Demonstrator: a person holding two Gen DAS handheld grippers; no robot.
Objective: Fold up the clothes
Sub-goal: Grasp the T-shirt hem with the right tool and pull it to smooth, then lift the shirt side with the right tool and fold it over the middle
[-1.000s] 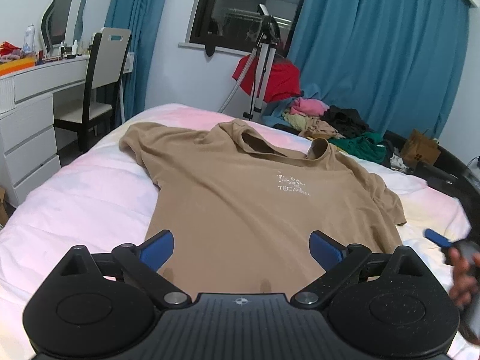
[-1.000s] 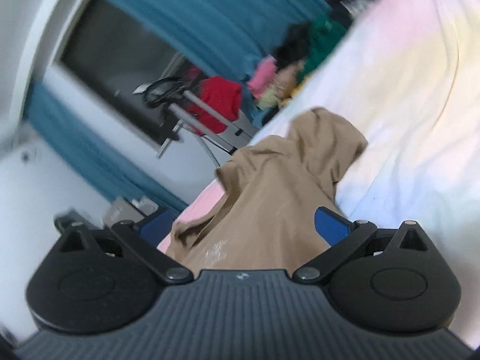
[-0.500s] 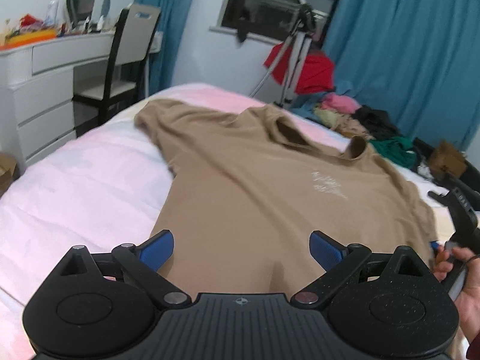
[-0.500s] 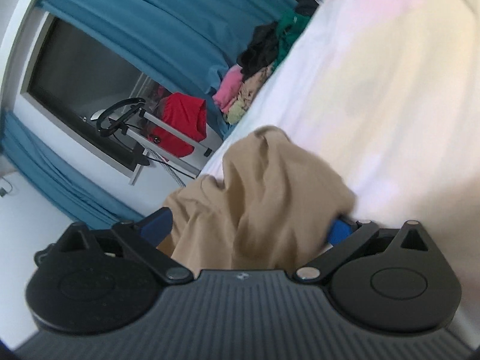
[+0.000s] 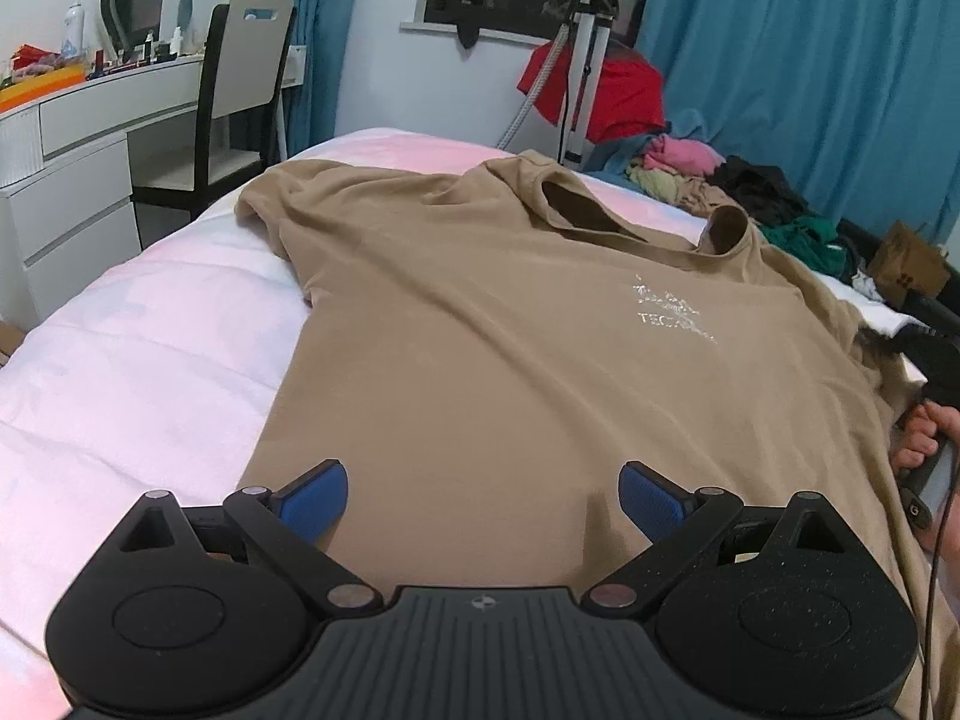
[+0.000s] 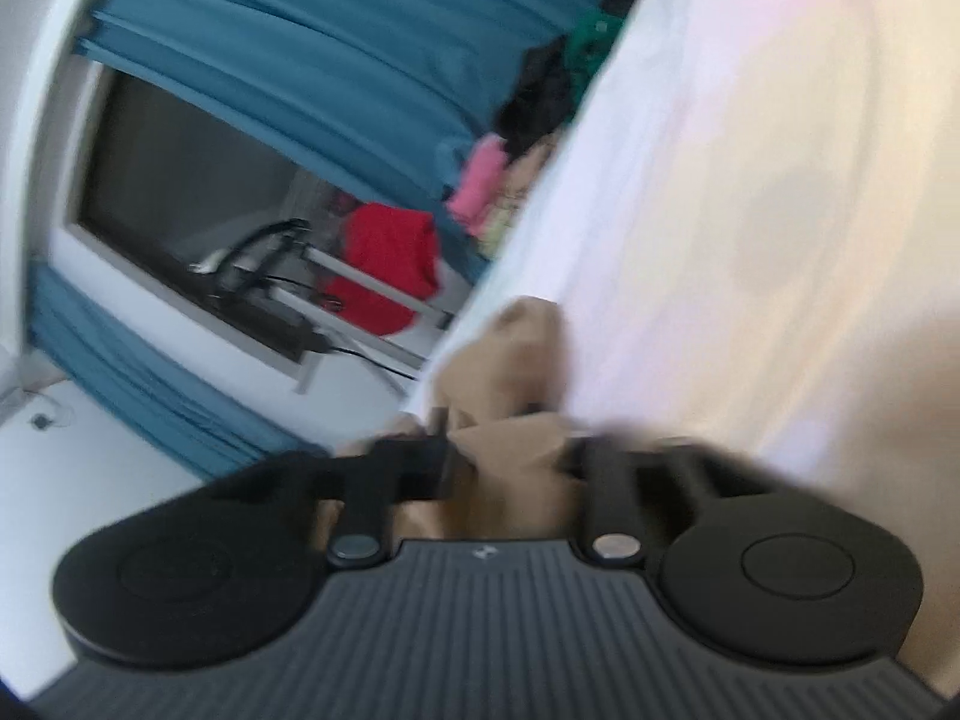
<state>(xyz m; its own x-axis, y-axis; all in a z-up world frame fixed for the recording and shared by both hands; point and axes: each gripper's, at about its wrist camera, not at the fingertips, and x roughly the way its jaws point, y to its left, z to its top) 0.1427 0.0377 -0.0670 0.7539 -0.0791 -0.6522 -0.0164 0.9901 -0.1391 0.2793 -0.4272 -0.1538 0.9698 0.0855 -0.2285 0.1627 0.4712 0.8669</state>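
Jaws: left gripper [image 5: 483, 495] held wide, empty; right gripper [image 6: 510, 456] pinched on T-shirt [image 5: 510, 324] sleeve at 3 o'clock.
Progress: T-shirt spread flat, no fold seen.

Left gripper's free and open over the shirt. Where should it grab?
Probably the left sleeve: it lies bunched at the far left on the bed, a raised fold to pinch. Bring the left gripper in from the left; the right gripper already holds the other sleeve.

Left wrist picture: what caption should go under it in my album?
Open left tool hovering above the hem of a tan T-shirt spread flat on a pink-and-white bed.
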